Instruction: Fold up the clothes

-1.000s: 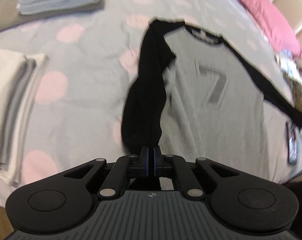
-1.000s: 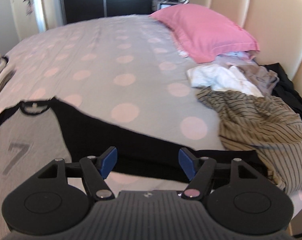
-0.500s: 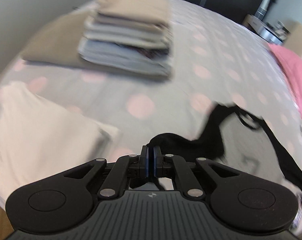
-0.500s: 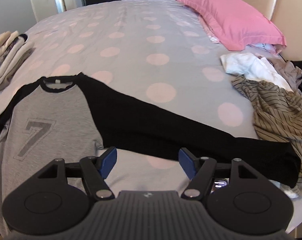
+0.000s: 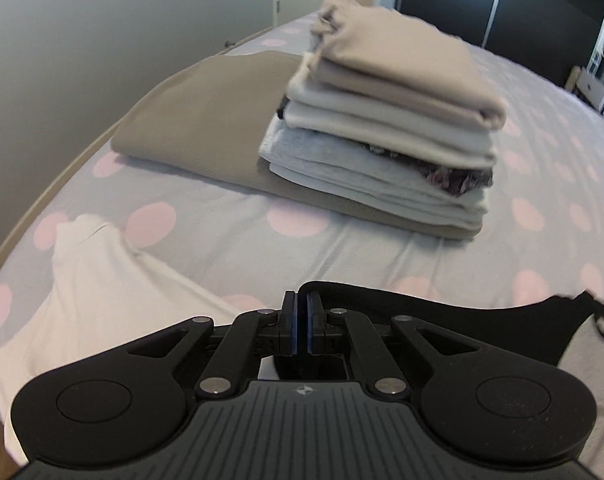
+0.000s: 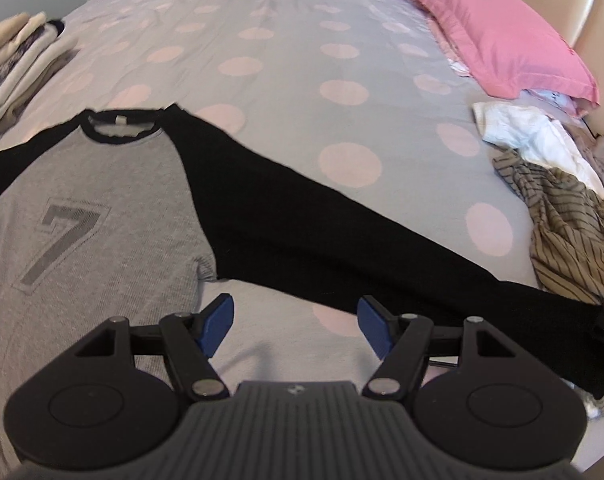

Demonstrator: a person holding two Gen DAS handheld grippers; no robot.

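Observation:
A grey shirt (image 6: pixel 94 208) with a "7" print and black sleeves lies front up on the dotted bed sheet (image 6: pixel 294 32). My left gripper (image 5: pixel 301 300) is shut on the end of its left black sleeve (image 5: pixel 422 316), which stretches away to the right toward the collar (image 5: pixel 598 316). In the right wrist view the other black sleeve (image 6: pixel 342 248) lies spread out diagonally toward the lower right. My right gripper (image 6: pixel 296 308) hovers open just above the sheet at this sleeve's near edge, with nothing between its blue pads (image 6: pixel 218 320).
A stack of folded clothes (image 5: pixel 382 132) sits on a tan folded cloth (image 5: pixel 206 120) ahead of the left gripper. A white garment (image 5: pixel 82 288) lies at its left. A pink pillow (image 6: pixel 494 28) and a heap of unfolded clothes (image 6: pixel 562 208) lie on the right.
My left gripper has drawn the black sleeve off the shirt's front and out to the side, its view swinging toward the folded stack. The right gripper has sunk closer to the other sleeve, still open.

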